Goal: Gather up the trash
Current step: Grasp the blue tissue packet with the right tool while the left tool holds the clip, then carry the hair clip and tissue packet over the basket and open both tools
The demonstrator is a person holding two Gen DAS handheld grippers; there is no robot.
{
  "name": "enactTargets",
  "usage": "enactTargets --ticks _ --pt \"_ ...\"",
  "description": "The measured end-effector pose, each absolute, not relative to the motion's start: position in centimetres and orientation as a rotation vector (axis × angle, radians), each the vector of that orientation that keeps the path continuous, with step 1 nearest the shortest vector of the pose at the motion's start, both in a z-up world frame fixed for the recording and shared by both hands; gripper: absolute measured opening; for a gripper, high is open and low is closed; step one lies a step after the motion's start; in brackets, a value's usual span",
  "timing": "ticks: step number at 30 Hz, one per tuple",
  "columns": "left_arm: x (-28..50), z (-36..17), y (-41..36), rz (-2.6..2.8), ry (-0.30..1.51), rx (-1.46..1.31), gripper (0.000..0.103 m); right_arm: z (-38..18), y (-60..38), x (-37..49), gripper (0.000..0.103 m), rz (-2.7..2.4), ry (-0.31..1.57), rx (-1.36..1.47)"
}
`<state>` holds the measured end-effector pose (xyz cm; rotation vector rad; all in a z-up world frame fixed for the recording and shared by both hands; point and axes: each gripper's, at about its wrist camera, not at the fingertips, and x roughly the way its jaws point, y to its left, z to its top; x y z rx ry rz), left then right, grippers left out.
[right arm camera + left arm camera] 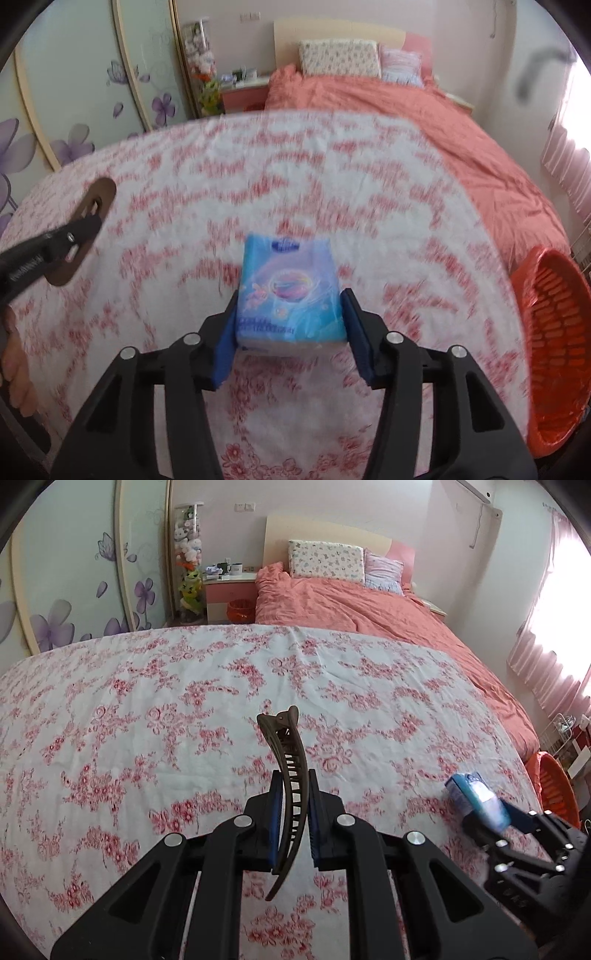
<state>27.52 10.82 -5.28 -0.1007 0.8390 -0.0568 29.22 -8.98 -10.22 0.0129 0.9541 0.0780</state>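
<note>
Pinching a tissue pack (290, 295), the right hand-held gripper (290, 325) sits nearer the basket (554, 332), off its right; the left hand-held gripper (291, 812) clamps a clip (290, 775) lengthwise.

Floral cloth (184, 701), coral bed (369, 605), 2 pillows (325, 559).

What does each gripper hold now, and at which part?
The left gripper holds a brown hair clip around the middle of its curved body. The right gripper holds a blue tissue pack by its two sides.
</note>
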Motion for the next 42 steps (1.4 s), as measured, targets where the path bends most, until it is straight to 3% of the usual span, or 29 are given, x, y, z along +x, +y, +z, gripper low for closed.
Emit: enactTargets --ticks 2,6,7,8,11,28,42 --pt "27.4 -5.4 10.9 -0.058 0.843 -0.104 0.013 -10.7 -8.5 29.2 0.063 0.078 0.952 -0.004" --pt "27.4 -5.1 11.0 -0.062 0.840 -0.107 0.013 -10.9 -8.0 30.1 0.071 0.078 0.960 0.019" --pt "27.4 -5.0 11.0 -0.063 0.838 -0.106 0.013 -10.9 -8.0 30.3 0.070 0.070 0.958 0.018" --pt "27.4 -4.9 10.9 -0.065 0.835 -0.105 0.013 -10.9 -7.9 30.4 0.055 0.061 0.951 0.011" --pt "27.2 -4.6 10.5 -0.073 0.830 -0.106 0.013 -10.7 -8.5 30.1 0.049 0.068 0.945 0.022" --pt "23.4 -0.1 4.0 -0.184 0.758 -0.053 0.013 -0.6 -14.4 21.6 0.049 0.008 0.677 0.109" --pt "20.0 2.5 -4.6 -0.345 0.721 0.017 0.013 3.3 -22.2 14.5 0.049 -0.144 0.524 0.148"
